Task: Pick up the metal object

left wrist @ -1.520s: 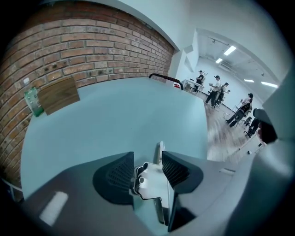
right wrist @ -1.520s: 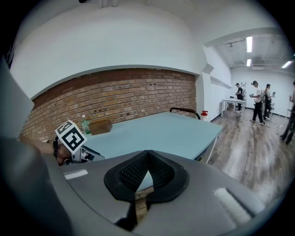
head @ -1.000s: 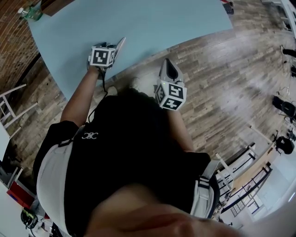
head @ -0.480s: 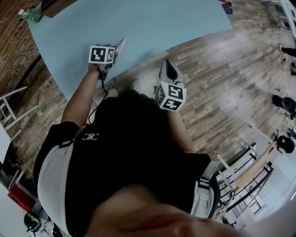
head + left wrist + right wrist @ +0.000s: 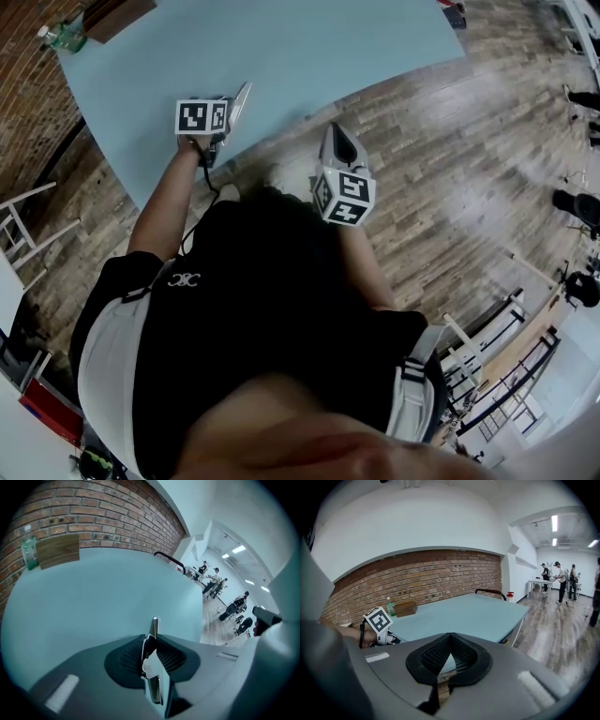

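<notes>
While its jaws have just been closing, the left hand-held gripper (image 5: 150, 639) pinches the metal object (image 5: 154, 624).

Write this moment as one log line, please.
left gripper: jaws have just closed on metal strip | right gripper: shut, empty

The pale blue desk (image 5: 309, 47) fills the upper part of my head view, with wood-plank floor (image 5: 450, 169) around it. At the desk's upper left corner stand a green bottle (image 5: 58, 34) and a brown box (image 5: 117, 14), side by side.
</notes>
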`<state>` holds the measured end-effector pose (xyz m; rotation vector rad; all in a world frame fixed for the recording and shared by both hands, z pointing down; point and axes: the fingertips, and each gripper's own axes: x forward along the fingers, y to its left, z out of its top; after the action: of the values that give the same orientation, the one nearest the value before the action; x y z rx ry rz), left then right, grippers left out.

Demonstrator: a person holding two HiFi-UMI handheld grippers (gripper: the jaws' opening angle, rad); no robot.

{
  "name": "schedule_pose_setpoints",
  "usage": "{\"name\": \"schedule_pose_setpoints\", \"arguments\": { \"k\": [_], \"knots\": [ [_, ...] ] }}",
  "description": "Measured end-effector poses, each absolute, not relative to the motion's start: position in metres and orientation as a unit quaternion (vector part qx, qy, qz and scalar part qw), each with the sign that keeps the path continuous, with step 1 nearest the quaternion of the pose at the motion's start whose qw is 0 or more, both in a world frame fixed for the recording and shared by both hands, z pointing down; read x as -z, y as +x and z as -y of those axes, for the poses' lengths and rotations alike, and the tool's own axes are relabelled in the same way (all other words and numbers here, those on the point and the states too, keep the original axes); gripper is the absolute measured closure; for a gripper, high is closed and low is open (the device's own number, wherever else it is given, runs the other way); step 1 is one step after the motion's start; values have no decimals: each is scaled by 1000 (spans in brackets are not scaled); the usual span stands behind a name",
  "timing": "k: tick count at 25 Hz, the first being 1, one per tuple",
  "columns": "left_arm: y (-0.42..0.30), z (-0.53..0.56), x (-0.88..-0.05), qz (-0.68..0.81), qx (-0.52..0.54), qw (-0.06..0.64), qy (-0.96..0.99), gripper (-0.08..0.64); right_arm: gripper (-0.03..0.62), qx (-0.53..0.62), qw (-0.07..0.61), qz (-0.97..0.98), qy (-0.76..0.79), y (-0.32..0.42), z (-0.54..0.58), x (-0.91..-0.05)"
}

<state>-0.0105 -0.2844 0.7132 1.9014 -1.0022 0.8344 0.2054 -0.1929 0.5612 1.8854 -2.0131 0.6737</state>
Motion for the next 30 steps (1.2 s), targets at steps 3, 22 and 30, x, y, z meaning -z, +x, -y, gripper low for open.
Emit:
{"name": "schedule_pose_setpoints", "arguments": {
  "k": [3, 22, 30],
  "knots": [
    [-13, 284, -711, 403, -322, 407, 754, 496, 578, -235, 149, 701, 657, 206, 190, -562],
    [-23, 275, -641, 444, -261, 362, 777, 515, 578, -210, 125, 724, 645, 197, 183, -542],
    [-14, 265, -575, 446, -221, 297, 815, 515, 578, -194, 115, 737, 637, 178, 194, -532]
  ]
}}
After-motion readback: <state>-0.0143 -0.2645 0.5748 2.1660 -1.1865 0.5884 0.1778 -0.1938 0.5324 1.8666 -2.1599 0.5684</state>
